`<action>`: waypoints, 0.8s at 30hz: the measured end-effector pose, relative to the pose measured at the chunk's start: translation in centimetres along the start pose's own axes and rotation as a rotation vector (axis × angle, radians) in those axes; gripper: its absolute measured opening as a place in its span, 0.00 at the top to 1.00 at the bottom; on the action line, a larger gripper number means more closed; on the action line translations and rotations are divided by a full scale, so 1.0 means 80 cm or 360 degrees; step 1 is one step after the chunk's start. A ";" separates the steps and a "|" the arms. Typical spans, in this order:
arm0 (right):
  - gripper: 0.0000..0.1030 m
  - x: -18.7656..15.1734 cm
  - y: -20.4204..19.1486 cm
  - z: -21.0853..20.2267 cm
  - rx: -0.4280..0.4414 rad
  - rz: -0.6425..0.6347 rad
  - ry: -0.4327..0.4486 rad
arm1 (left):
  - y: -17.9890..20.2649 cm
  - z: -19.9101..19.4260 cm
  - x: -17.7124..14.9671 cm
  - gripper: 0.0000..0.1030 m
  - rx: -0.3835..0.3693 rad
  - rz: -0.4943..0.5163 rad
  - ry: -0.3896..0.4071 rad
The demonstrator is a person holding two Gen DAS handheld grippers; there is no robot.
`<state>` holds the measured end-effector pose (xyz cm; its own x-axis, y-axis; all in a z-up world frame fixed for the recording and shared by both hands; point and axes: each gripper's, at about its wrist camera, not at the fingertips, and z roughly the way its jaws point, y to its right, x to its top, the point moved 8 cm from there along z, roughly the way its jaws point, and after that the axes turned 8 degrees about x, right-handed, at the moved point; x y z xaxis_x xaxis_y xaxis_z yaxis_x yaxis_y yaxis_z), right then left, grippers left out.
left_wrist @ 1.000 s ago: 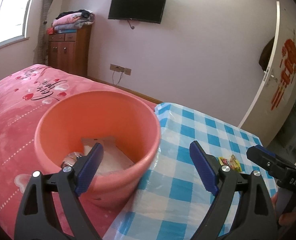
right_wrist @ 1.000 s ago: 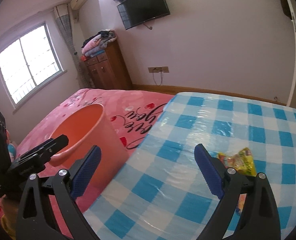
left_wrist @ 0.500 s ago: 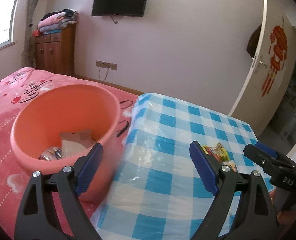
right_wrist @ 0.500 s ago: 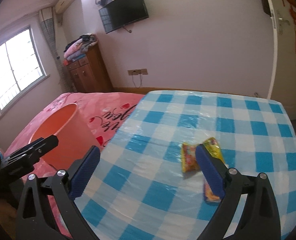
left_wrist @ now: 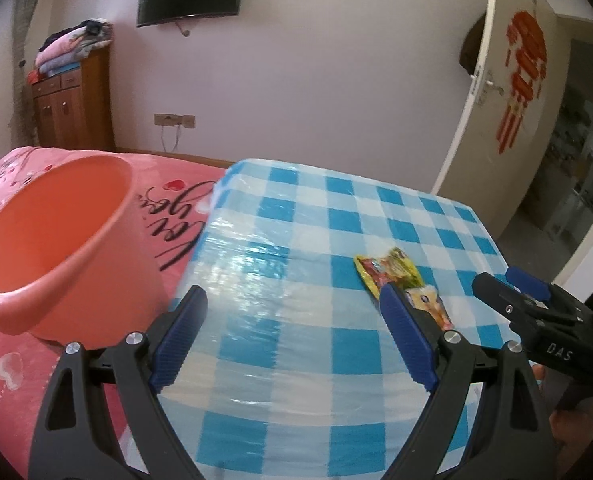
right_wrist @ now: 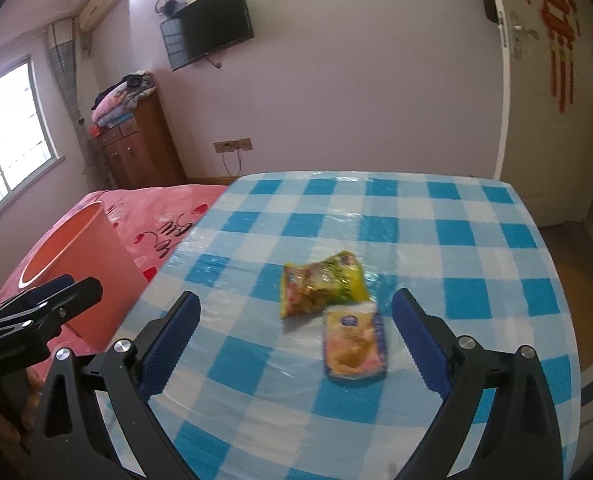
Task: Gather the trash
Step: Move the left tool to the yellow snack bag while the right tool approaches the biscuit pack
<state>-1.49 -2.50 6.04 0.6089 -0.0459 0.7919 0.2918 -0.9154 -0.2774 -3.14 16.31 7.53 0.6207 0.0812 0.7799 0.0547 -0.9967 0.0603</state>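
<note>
two wrappers (right_wrist: 334,312) on table; bin (left_wrist: 56,240) contents unseen; both grippers (left_wrist: 292,340) (right_wrist: 296,340) agape.

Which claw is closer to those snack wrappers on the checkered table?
Right. The right claw is open with the snack wrappers just ahead, between its fingers. The left claw, also open, sits off to their left, nearer the orange bucket.

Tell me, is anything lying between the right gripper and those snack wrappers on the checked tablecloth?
Nothing visible does. The open right gripper faces the crumpled yellow-green snack wrapper and the flat yellow packet over bare blue-and-white checked tablecloth.
</note>
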 end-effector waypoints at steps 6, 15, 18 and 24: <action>0.08 -0.013 0.035 -0.004 -0.0046 0.0049 0.0004 | 0.034 0.014 -0.008 0.14 -0.0025 0.0067 -0.0044; 0.08 -0.031 0.083 -0.006 -0.0101 0.0123 0.0008 | 0.081 0.040 -0.029 0.14 -0.0054 0.0164 -0.0121; 0.08 -0.037 0.099 -0.004 -0.0129 0.0131 0.0004 | 0.096 0.049 -0.035 0.14 -0.0054 0.0204 -0.0144; 0.08 -0.053 0.132 0.003 -0.0134 0.0214 -0.0032 | 0.115 0.066 -0.045 0.14 -0.0058 0.0265 -0.0186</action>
<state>-0.78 -11.88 -0.40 0.6531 -0.1634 0.7394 0.1440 -0.9318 -0.3331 -0.74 6.89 1.99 0.7053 -0.0869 0.7036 -0.0831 -0.9957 -0.0396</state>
